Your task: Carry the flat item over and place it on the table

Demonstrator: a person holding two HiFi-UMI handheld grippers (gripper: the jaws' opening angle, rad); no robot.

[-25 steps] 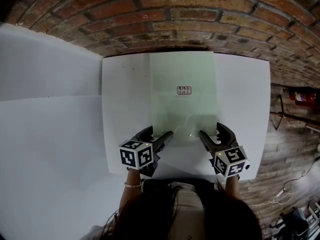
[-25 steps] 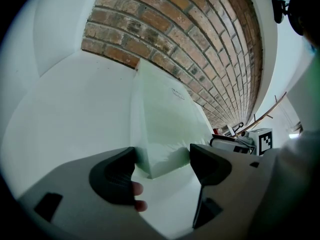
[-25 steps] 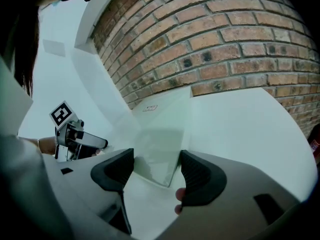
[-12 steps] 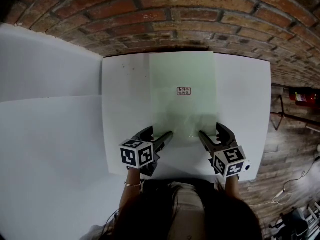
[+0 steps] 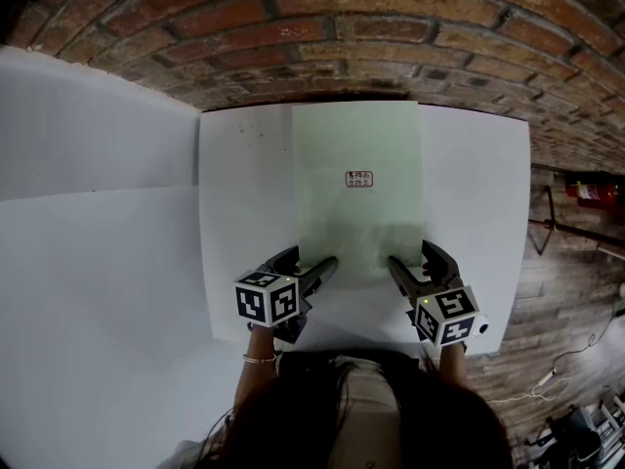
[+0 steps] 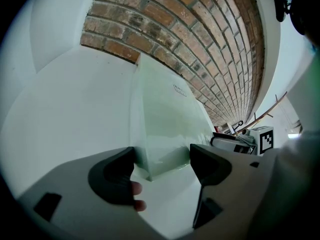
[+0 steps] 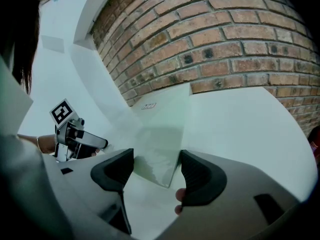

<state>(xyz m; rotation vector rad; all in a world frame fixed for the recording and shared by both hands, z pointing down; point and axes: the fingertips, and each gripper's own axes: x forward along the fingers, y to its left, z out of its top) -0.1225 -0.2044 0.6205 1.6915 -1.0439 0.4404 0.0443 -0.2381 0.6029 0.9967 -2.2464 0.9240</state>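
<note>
Sheet (image 5: 357, 145) of pale green, see-through material is seen laid lengthwise on a white tabletop (image 5: 244, 213), its far edge reaching the side of the tabletop nearest the brick wall (image 5: 342, 27). A small printed label (image 5: 359, 178) is stuck on the sheet, somewhat nearer the wall than the middle; its print is too small to be read.

The two claws are held at the end of the sheet farthest from the wall, one at each corner. The left claw (image 5: 303, 260) is released: in the left gripper view its two dark jaws are spread wide, and the sheet's corner (image 6: 165, 119) is framed in the gap between them without being pinched. Fingertips (image 6: 135, 189) of the person are shown behind the left jaw.

The right claw (image 5: 415, 259) is likewise released. In the right gripper view the jaws of this claw (image 7: 156, 166) are parted, with the other corner of the sheet (image 7: 160, 134) lying in the gap and not being clamped. A fingertip (image 7: 180, 194) is visible beside the right jaw.

A black-and-white marker cube (image 5: 266, 299) is carried on the left claw and another (image 5: 447, 313) on the right, both on the side away from the wall.
</note>
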